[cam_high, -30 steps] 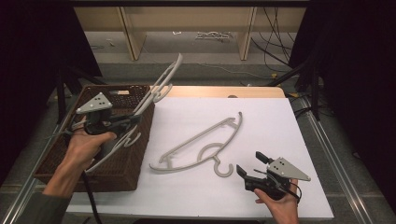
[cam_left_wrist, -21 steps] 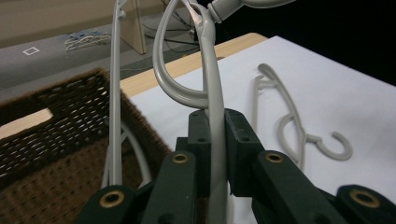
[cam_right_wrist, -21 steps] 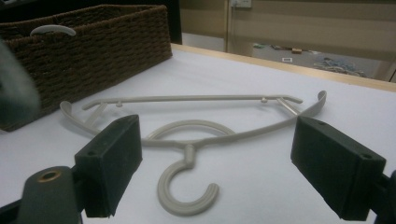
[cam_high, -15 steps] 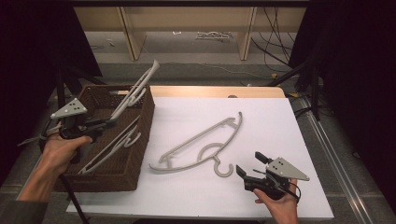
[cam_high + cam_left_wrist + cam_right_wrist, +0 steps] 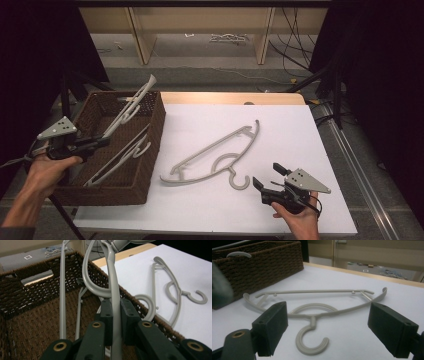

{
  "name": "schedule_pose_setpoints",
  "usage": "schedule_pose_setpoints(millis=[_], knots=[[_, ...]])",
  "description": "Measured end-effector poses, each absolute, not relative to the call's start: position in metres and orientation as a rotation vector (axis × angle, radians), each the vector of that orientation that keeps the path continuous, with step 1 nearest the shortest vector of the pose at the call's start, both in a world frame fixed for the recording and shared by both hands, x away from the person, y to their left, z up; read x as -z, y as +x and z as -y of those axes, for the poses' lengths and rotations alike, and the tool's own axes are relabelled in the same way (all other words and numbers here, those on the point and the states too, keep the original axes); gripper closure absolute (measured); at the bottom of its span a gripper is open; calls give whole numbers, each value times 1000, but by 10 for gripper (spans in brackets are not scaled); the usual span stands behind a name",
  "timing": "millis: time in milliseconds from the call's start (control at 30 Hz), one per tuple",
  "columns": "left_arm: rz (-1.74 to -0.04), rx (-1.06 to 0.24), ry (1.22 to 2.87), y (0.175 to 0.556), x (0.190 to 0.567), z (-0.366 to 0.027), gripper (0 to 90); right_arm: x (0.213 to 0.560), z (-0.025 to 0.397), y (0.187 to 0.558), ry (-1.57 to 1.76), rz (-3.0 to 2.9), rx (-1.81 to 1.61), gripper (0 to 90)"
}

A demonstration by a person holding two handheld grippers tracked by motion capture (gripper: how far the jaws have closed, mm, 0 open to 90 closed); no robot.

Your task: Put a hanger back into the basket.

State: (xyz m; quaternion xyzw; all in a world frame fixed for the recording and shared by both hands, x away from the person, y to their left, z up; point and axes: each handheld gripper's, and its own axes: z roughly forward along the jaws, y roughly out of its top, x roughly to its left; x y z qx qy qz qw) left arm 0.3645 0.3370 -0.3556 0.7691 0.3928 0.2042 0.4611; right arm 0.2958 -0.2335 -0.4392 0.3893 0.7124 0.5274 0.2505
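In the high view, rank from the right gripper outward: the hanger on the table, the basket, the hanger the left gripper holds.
From the right gripper, at the table's near right:
1. Hanger on the table: just left of the open jaws, hook nearest.
2. Basket: at the table's left edge.
3. Held hanger: over the basket's far side, clamped in the left gripper.

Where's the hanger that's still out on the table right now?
In the high view, the loose hanger lies flat mid-table on the white sheet, between the basket and the right gripper.

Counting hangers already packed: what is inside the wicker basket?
One grey hanger lies inside the wicker basket; the left gripper holds another hanger above it. The near wall hides part of the floor.
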Motion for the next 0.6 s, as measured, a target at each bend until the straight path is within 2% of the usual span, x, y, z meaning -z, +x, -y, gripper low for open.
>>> schedule_pose_setpoints(millis=[600], knots=[[-984, -446, 2006, 365, 376, -356, 817, 439, 233, 295, 1059, -1948, -1434, 173]])
